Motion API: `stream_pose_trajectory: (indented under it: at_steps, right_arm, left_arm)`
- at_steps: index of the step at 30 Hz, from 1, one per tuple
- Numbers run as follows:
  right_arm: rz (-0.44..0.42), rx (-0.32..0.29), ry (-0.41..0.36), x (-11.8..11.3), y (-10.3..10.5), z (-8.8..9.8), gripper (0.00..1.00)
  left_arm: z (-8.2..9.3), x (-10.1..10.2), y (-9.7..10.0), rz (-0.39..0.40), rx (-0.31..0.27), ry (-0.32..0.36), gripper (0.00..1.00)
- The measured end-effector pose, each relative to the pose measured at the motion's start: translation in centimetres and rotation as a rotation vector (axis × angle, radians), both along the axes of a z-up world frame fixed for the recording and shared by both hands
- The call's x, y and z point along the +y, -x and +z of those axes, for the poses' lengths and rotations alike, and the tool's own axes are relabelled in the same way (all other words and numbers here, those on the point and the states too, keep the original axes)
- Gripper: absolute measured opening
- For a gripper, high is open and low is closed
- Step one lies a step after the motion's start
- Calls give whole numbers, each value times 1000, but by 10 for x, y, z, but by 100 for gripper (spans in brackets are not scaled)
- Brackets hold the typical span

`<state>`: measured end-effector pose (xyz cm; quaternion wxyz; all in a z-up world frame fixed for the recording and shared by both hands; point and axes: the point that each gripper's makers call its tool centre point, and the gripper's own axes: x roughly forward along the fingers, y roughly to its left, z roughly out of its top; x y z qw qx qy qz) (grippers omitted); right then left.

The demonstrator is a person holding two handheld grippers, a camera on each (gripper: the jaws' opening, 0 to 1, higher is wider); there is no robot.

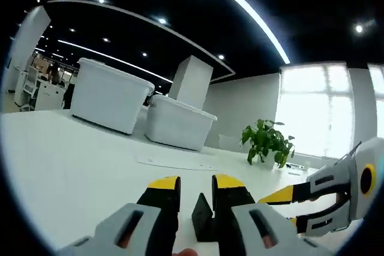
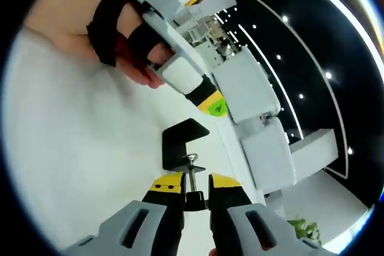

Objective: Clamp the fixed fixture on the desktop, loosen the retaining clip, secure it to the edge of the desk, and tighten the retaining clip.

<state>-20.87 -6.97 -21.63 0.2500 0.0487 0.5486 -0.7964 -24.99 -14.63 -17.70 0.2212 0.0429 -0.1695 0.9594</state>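
Note:
A black C-shaped clamp point(image 2: 180, 142) hangs over the white desktop point(image 2: 72, 166), its silver screw point(image 2: 191, 172) pointing back at my right gripper point(image 2: 196, 182). The right jaws are shut on the screw's black knob point(image 2: 195, 198). In the left gripper view the clamp's black body point(image 1: 202, 215) sits deep between the narrow-set jaws of my left gripper point(image 1: 197, 183), pressed to the right jaw, with a thin gap on the left. A hand in a black strap holds the left gripper point(image 2: 210, 103) just above the clamp. The right gripper point(image 1: 336, 199) reaches in from the right.
Two white lidded bins point(image 1: 111, 97) point(image 1: 179, 123) stand at the back of the white table point(image 1: 72, 160). A potted plant point(image 1: 267, 142) sits far right by bright windows. A flat white sheet point(image 1: 177, 161) lies mid-table. The bins point(image 2: 246, 85) lie beyond the clamp.

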Motion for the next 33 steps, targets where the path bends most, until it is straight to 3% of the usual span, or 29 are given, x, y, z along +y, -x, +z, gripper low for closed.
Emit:
stream_pose_trajectory:
  at_steps: [2, 3, 4, 16, 24, 33]
  right_arm:
    - [-9, 9, -10, 0, 2, 0, 15]
    - [-16, 17, -19, 0, 3, 0, 15]
    - [-20, 23, -27, 0, 4, 1, 15]
    - [-21, 38, -114, 4, 13, -13, 13]
    - [-21, 35, -118, -1, 18, -20, 7]
    - [-14, 96, -191, -3, 24, -22, 6]
  left_arm:
    - [-2, -15, 8, 57, -24, -55, 22]
    - [-5, -19, 10, 50, -64, -105, 22]
    - [-4, -18, 8, 42, -59, -123, 22]
    - [0, -21, 7, 52, -37, -140, 20]
    - [-1, -19, 5, 35, -52, -159, 17]
    - [0, -21, 11, 36, -48, -162, 15]
